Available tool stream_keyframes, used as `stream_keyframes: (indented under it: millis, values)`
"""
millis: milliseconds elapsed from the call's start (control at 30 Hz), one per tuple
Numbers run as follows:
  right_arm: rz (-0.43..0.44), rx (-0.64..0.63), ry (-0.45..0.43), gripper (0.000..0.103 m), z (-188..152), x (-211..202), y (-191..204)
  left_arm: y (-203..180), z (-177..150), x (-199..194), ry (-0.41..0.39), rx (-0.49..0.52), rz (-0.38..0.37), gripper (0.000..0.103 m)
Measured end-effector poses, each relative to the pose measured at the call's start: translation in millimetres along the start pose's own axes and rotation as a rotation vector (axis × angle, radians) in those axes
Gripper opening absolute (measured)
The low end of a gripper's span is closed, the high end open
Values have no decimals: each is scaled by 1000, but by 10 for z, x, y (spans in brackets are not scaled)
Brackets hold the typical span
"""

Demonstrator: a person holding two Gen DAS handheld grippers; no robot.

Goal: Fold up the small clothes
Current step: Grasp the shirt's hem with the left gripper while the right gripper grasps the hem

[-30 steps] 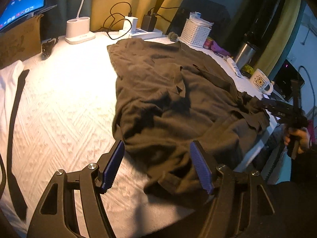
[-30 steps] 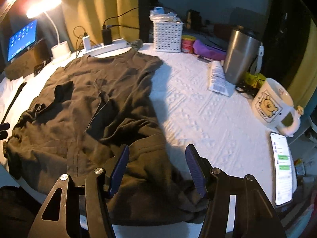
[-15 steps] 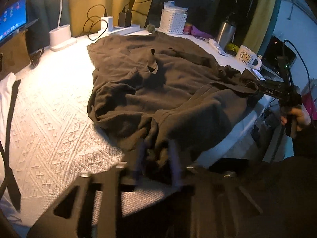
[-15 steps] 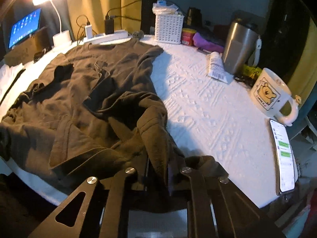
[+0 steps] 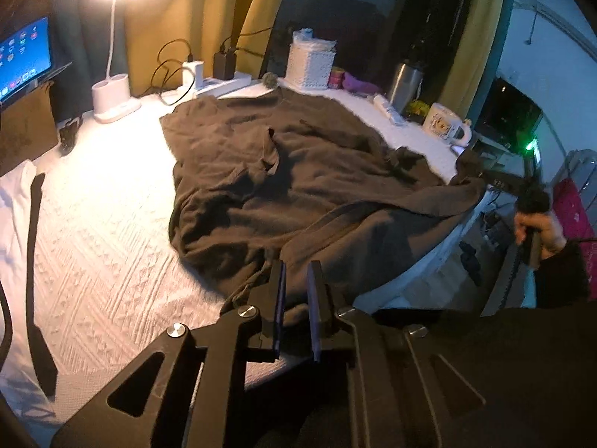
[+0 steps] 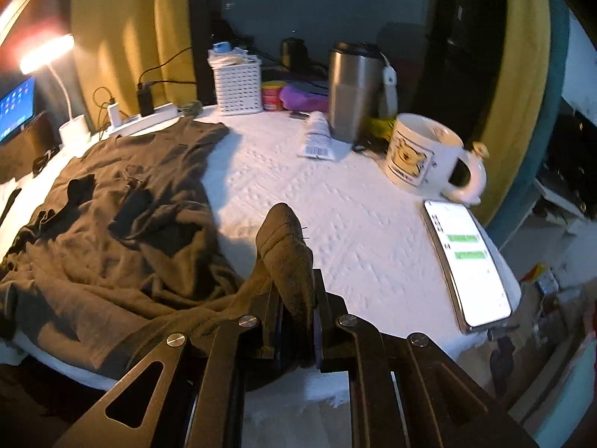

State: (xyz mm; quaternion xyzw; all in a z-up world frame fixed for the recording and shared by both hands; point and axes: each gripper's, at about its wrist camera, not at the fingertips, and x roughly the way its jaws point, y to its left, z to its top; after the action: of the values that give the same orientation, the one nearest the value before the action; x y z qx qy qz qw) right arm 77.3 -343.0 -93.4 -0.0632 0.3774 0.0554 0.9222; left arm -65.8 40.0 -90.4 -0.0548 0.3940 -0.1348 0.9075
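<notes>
Both grippers — left (image 5: 296,291) and right (image 6: 294,298) — have just closed, each pinching the shirt's (image 5: 298,179) hem at the table's (image 6: 335,201) near edge. I'd lift both corners evenly, keeping the hem taut, and carry it toward the far edge without snagging the mug (image 6: 421,153).

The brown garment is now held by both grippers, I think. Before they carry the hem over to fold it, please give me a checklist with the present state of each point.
1. Left gripper shut on the brown garment, near hem: ok.
2. Right gripper shut on the other corner, cloth sticking up between its fingers: ok.
3. Garment lying flat before the fold: not ok, it is wrinkled and bunched.
4. Phone clear of the cloth: ok, but it lies close to the right gripper.
5. Mug and steel tumbler apart from the garment: ok.
6. Grip deep enough to hold: cannot tell.
</notes>
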Motion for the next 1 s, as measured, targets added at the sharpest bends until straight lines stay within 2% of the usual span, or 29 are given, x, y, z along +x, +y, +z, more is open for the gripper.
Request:
stream_keyframes:
  millis: [67,100,233,333,400,433,533,567,667,867,1000]
  values:
    - [5,10,4,12,-29,45,-22,-32,67,68,-11,16,2,44]
    - [9,18,4,12,-39,71,-35,-32,85,124,-13,22,-1,46]
    - [13,31,8,12,-72,125,-67,-60,108,564,84,51,17,47]
    - [10,40,2,12,-68,123,-119,-161,108,735,83,116,-7,47]
    - [12,46,-5,12,-55,95,-149,-173,92,878,125,135,14,47]
    - [18,45,-15,12,-43,63,-150,-161,76,929,148,131,15,46]
    - [34,34,-60,12,13,-80,-123,-187,60,856,155,145,6,13]
    - [42,29,-84,12,42,-151,-106,-196,63,805,150,151,4,6]
    - [55,8,-131,12,121,-307,-52,-218,96,519,94,146,-6,5]
    - [82,-29,-209,12,303,-576,103,-250,296,-271,-71,167,54,4]
    - [110,-38,-218,12,373,-574,236,-120,414,-431,-137,163,108,4]
